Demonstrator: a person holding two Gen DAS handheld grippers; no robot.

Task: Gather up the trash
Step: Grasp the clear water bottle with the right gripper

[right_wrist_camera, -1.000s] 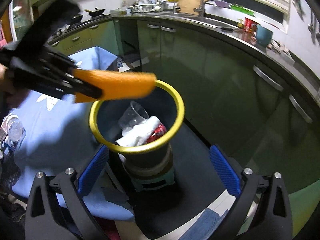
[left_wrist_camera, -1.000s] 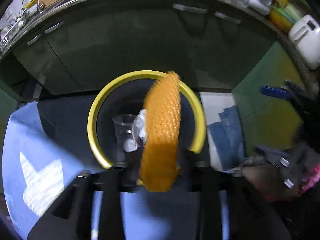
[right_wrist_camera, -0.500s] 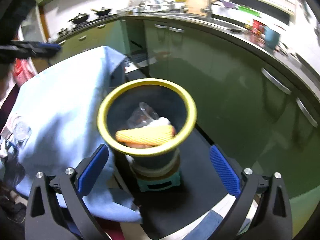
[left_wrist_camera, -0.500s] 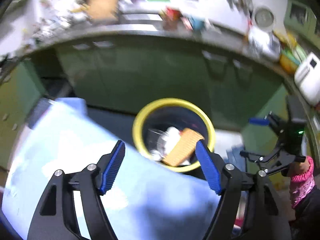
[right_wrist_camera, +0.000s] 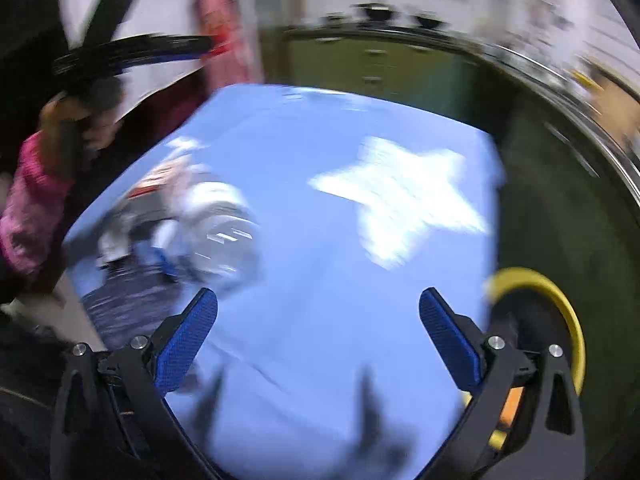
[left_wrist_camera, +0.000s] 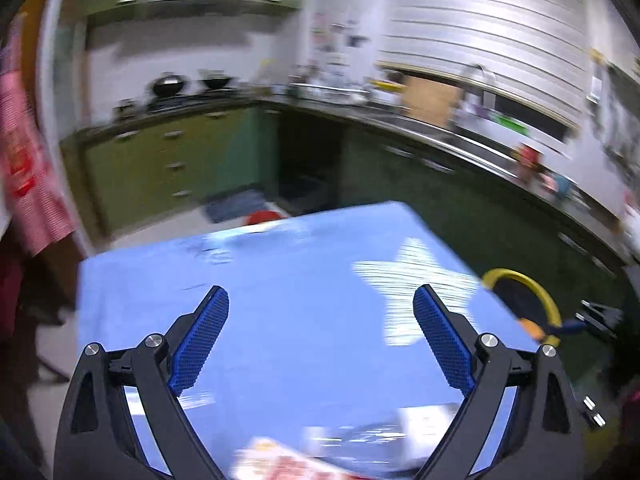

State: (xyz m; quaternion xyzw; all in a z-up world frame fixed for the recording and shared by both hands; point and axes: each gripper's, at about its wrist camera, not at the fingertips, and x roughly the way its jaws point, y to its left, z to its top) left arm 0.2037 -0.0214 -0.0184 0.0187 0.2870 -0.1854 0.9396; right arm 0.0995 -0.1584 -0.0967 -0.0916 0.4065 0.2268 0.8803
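Two claws in play, and both have their blue pads spread wide with nothing between them. The left claw (left_wrist_camera: 320, 336) hangs over a blue cloth (left_wrist_camera: 288, 320) that covers the counter, and the right claw (right_wrist_camera: 318, 334) hangs over the same cloth (right_wrist_camera: 320, 280) from another angle.

One big white star (left_wrist_camera: 416, 284) is printed on the cloth; it also shows in the right wrist view (right_wrist_camera: 400, 196), smeared by motion blur.

One trash bin with a yellow rim (right_wrist_camera: 560, 308) stands just off the cloth's right edge, lower than the counter top. In the left wrist view the same yellow rim (left_wrist_camera: 532, 284) peeks out past the far right corner of the cloth, with a bit of something orange (left_wrist_camera: 532, 328) inside it. The right view shows an orange patch (right_wrist_camera: 510, 404) down in the bin too, mostly hidden behind the claw's finger.

The leftover trash is a blurry cluster on the left part of the cloth in the right wrist view: one clear crumpled plastic thing (right_wrist_camera: 220, 228) plus some red-and-white stuff behind it (right_wrist_camera: 160, 180). Too smeared to count properly. The left view catches one red-and-white wrapper (left_wrist_camera: 280, 460) at the very bottom edge.

The room is a kitchen: green cabinets (left_wrist_camera: 168, 160) run under a dark worktop, two dark pans (left_wrist_camera: 192, 84) sit on the stove, one tap (left_wrist_camera: 480, 76) stands at the sink, and white blinds (left_wrist_camera: 480, 20) hang above.
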